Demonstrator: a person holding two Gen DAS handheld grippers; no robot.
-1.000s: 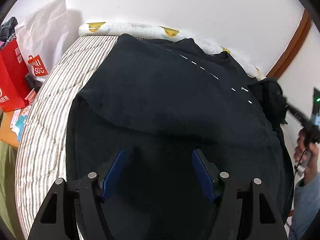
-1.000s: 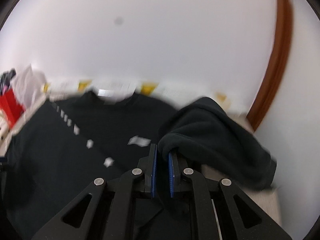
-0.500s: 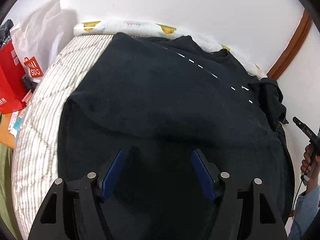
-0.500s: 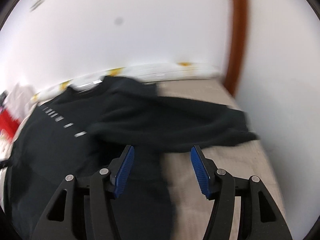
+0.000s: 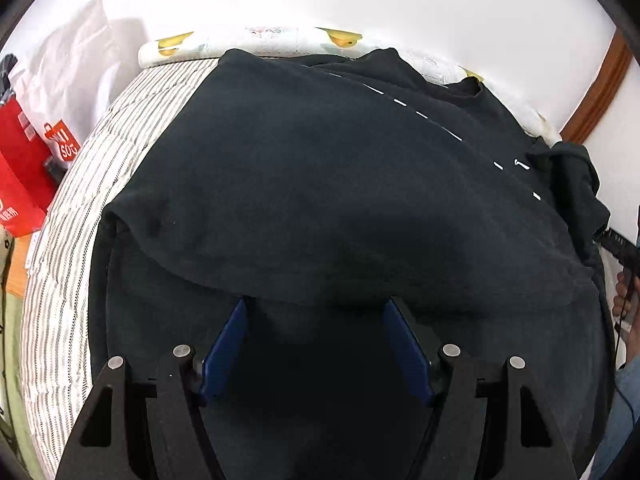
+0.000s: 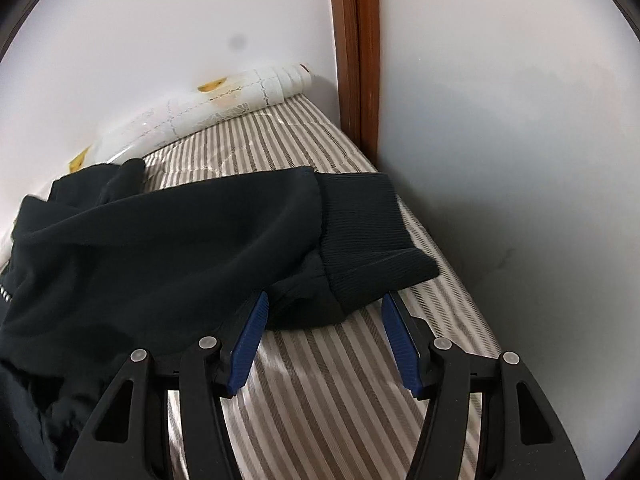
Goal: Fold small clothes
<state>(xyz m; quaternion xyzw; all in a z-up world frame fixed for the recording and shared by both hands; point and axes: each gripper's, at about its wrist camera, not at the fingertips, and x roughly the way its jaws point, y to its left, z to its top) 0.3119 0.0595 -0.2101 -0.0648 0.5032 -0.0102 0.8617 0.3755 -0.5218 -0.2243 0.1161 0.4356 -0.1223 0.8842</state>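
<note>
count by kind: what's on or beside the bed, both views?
Black sweatshirt: 1
Striped mattress: 1
Rolled white fruit-print sheet: 1
Red bags: 1, maybe more, cropped at the frame edge
White bag with red logo: 1
Total: 5

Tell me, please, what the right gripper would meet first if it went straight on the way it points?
Most likely the ribbed cuff of the dark sleeve, lying just ahead of the open right gripper; depth is uncertain.

Striped mattress (image 6: pixel 344 392) lies bare before the cuff (image 6: pixel 368 232) — wall (image 6: pixel 520 160) crowds the right.
</note>
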